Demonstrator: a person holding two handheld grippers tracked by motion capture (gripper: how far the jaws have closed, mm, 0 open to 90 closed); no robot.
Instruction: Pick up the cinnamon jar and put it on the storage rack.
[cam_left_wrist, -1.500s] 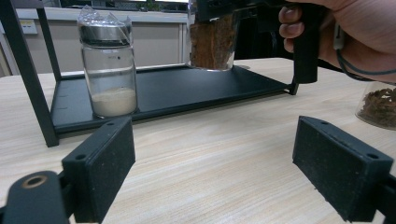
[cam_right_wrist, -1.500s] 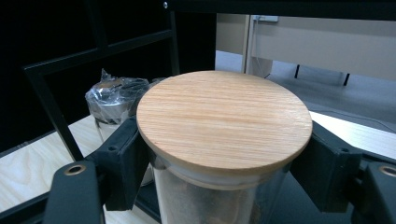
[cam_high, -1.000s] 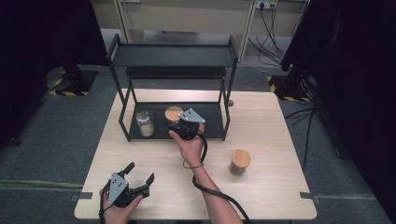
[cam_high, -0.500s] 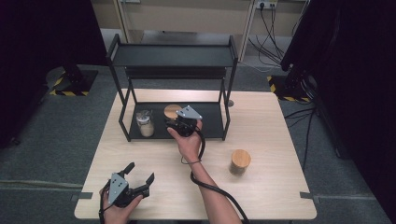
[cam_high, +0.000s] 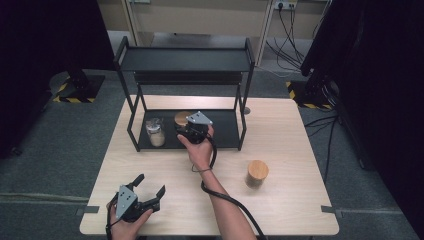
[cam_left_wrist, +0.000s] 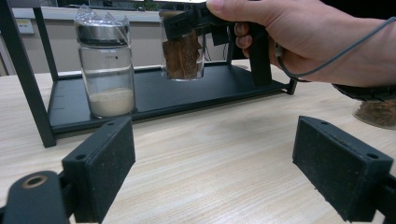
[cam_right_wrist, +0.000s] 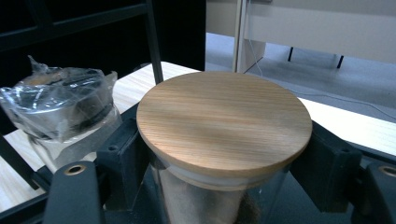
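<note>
High view looks down on the worktop (cam_high: 290, 135), a pale wooden surface. At its far side stands a black two-tier rack (cam_high: 185, 60). On the rack's lower tray sit a plastic-wrapped jar (cam_high: 155, 132) with pale powder at its bottom and, just beside it, a wooden-lidded jar (cam_high: 181, 119) holding brown bark-like pieces. The right gripper (cam_high: 192, 131) has its jaws clamped on this lidded jar just below the lid, with the jar at the lower tray. Toward the near right lies a second wooden-lidded jar (cam_high: 257, 173), well apart from the rack. At the near left edge the left gripper (cam_high: 147, 189) rests with its jaws wide apart, holding nothing.
</note>
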